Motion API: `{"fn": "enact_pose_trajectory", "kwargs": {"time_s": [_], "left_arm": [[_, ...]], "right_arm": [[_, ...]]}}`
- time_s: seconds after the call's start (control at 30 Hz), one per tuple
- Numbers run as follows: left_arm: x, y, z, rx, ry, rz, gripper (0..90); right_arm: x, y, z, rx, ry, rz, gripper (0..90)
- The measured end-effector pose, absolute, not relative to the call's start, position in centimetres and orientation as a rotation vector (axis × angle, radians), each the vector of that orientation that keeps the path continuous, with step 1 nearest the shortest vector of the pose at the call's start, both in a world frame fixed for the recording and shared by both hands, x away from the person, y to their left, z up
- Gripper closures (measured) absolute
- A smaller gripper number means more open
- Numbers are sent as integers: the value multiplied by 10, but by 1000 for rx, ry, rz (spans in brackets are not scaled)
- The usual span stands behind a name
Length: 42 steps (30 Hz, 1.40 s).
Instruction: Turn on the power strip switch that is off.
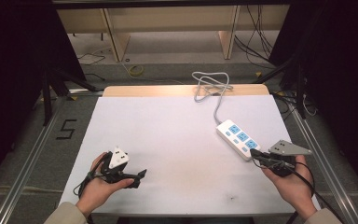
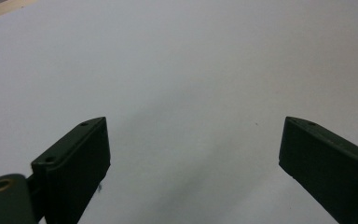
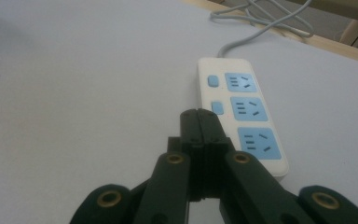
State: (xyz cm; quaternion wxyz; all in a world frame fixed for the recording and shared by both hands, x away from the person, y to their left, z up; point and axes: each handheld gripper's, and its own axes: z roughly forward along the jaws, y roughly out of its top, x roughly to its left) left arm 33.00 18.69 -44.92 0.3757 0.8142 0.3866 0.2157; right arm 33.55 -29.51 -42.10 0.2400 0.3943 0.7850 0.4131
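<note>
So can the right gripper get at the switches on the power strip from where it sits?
Probably yes: the right gripper, jaws shut, sits right at the power strip, with nothing between it and the blue switches.

White power strip (image 1: 238,138) flat on table (blue sockets), apparently unplugged.

one power strip (image 1: 239,139), three blue sockets (image 3: 251,109), two tools (image 1: 140,176)

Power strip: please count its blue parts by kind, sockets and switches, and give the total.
Blue sockets on the power strip: 3
Blue switches showing: 2; the shut right gripper covers the place beside the nearest socket
Total showing: 5
</note>
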Motion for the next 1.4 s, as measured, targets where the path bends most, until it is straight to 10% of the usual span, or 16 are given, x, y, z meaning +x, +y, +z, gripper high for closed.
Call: {"fn": "enact_pose_trajectory", "kwargs": {"time_s": [1.4], "left_arm": [[329, 187, -449, 2083, 991, 559, 85]], "right_arm": [[370, -286, -414, 1107, 2151, 1064, 900]]}}
